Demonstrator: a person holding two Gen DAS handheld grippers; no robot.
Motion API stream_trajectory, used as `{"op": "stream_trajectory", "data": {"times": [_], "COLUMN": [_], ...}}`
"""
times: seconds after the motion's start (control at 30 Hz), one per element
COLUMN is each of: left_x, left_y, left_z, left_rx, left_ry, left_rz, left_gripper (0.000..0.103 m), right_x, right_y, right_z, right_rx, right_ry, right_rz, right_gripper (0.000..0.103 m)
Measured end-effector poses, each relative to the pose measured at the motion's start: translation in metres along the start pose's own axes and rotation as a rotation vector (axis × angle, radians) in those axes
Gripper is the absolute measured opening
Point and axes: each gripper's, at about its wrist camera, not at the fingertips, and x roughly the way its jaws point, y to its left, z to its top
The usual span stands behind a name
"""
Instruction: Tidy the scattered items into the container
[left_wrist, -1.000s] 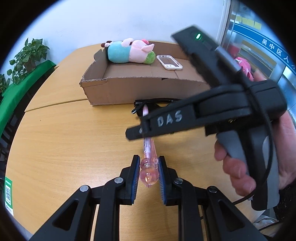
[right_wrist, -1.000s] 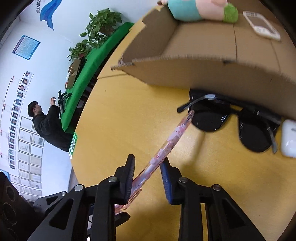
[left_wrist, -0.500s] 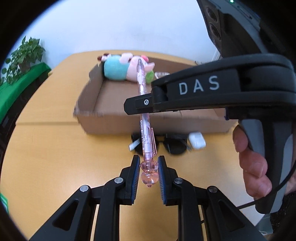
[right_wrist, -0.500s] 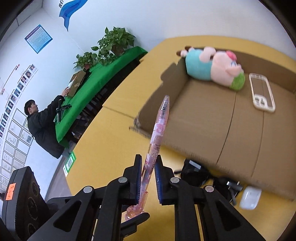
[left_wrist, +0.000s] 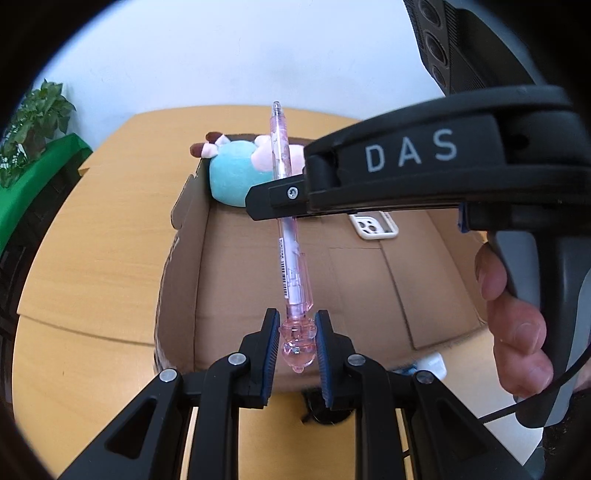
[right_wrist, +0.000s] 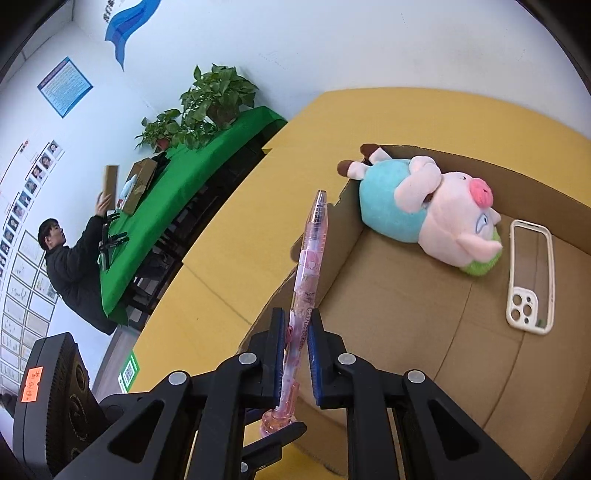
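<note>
A pink transparent pen (left_wrist: 286, 236) is held by both grippers above the open cardboard box (left_wrist: 258, 295). My left gripper (left_wrist: 295, 341) is shut on the pen's bulbous cap end. My right gripper (right_wrist: 297, 330) is shut on the pen's barrel (right_wrist: 306, 288); its finger crosses the left wrist view (left_wrist: 280, 201). The pen points up and away over the box's near left part. In the box lie a plush pig (right_wrist: 428, 214) and a white phone case (right_wrist: 530, 280).
Dark sunglasses (left_wrist: 325, 410) and a small white case (left_wrist: 424, 363) lie on the yellow table (left_wrist: 92, 258) in front of the box's near wall. A green-covered table with plants (right_wrist: 207, 155) and a seated person (right_wrist: 74, 266) are to the far left.
Both grippers have carried the pen from the table up and forward over the box. The box now fills the lower view and the sunglasses have dropped below the fingers.
</note>
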Motion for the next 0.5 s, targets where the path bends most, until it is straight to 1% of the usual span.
{"op": "stream_trajectory", "data": {"times": [0.1,0.2,0.33,0.5], "left_x": [0.017,0.037,0.065,0.090], "left_y": [0.011,0.024,0.037,0.050], "left_z": [0.012,0.020,0.022,0.016], "left_rx": [-0.002,-0.012,-0.024,-0.045], "left_ry": [0.041,0.095,0.173,0.264], "left_rz": [0.006,0.010,0.024,0.041], "left_gripper": [0.018,0.018,0.018,0.018], "right_x": [0.023,0.047,0.085,0.122], "right_y": [-0.019,-0.037,-0.057,-0.073], "right_z": [0.017,0.028,0.033,0.029], "right_rx": [0.036,0.070,0.106,0.154], "right_ry": [0.028,0.064,0.124,0.182], "right_rz": [0.016,0.032,0.032,0.065], "right_gripper": [0.013,0.014,0.016,0.016]}}
